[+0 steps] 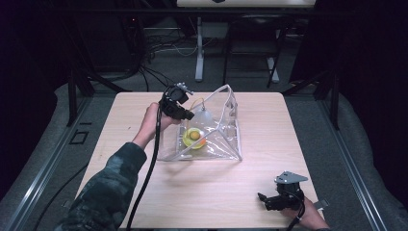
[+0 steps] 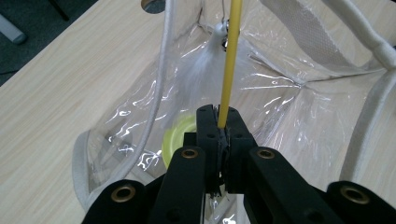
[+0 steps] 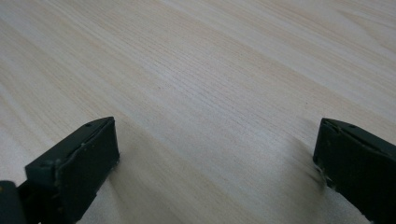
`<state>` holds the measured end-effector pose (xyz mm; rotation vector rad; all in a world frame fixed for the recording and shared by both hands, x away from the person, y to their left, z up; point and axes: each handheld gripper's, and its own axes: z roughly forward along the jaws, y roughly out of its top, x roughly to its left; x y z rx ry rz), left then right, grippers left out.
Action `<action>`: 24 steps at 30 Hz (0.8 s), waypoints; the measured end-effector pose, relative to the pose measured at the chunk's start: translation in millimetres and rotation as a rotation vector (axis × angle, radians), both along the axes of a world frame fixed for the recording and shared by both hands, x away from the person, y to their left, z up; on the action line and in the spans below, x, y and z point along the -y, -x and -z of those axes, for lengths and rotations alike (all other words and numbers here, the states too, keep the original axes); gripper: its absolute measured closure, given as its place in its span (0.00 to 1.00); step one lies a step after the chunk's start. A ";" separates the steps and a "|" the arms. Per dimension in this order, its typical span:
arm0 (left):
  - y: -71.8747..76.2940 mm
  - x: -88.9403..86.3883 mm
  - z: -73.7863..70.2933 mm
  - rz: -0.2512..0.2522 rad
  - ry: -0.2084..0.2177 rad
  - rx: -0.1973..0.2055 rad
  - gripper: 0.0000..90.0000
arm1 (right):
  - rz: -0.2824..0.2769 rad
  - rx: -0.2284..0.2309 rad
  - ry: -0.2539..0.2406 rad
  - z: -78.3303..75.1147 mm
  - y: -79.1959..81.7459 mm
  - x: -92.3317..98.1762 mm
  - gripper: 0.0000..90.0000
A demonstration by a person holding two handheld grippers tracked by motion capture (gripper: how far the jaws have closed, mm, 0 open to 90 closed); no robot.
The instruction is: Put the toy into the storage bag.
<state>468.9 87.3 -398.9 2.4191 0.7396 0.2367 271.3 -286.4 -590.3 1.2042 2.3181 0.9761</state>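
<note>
A clear plastic bag (image 1: 226,137) with white trim stands open in the middle of the table. At the bag's mouth on its left side, my left gripper (image 1: 186,114) points into it. In the left gripper view the left gripper (image 2: 218,117) is shut on a thin yellow stick (image 2: 231,60). The stick runs into the bag and carries a white feather tuft (image 2: 205,65) near its far end. A round yellow-green object (image 1: 194,136) lies on the bag's bottom, below the jaws (image 2: 177,135). My right gripper (image 1: 263,199) rests low at the table's front right, open, with bare wood between its jaws (image 3: 217,154).
The light wooden table (image 1: 144,187) has free surface in front of the bag and to both sides. A black cable (image 1: 149,178) trails from the left gripper along the sleeve. Table legs and cables stand on the dark floor behind.
</note>
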 end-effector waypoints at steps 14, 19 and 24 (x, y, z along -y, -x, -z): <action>-0.9 -5.7 1.2 -0.029 0.026 -0.028 0.82 | 0.002 -0.004 0.006 -0.6 0.2 0.1 0.00; 2.4 -11.3 -4.3 -0.024 0.038 -0.028 0.64 | 0.001 -0.004 0.002 -0.3 0.2 0.0 0.00; 11.7 -18.1 -16.8 -0.023 0.058 0.001 0.49 | 0.001 -0.003 0.001 -0.2 0.2 -0.1 0.00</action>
